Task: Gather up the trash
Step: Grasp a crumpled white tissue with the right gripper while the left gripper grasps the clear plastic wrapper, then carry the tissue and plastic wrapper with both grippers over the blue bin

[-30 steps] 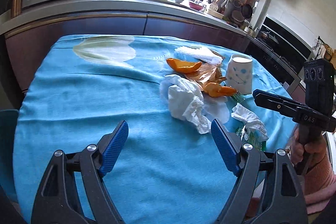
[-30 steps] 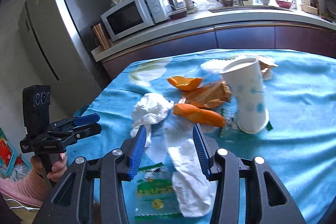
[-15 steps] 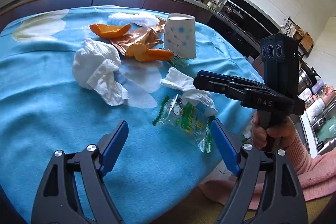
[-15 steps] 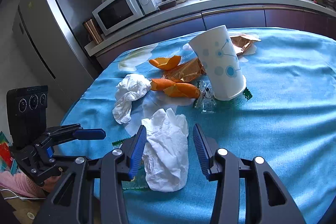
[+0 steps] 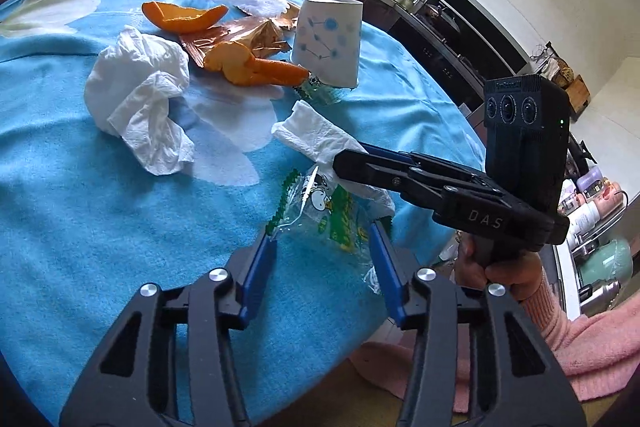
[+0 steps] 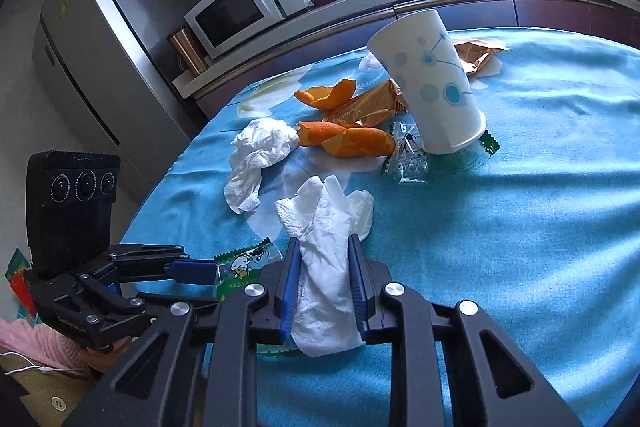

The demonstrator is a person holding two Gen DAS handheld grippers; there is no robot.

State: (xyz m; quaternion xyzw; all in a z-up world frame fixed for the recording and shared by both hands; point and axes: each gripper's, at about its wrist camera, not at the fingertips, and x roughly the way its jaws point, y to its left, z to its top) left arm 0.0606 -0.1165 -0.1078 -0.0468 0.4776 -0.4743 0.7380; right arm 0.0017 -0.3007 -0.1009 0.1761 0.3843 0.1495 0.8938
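Note:
Trash lies on a blue tablecloth. My right gripper is shut on a white paper napkin; it also shows in the left wrist view. My left gripper is open, its blue fingers on either side of a clear green snack wrapper, also seen in the right wrist view. Farther off lie a crumpled white tissue, orange peels, a brown foil wrapper and an upturned paper cup.
A small clear wrapper lies by the cup. Another brown wrapper on a napkin lies behind it. The table's near edge is close under the left gripper. A kitchen counter with a microwave and a fridge stand beyond.
My left gripper moved forward and narrowed around the green wrapper. My right gripper closed on the white napkin.

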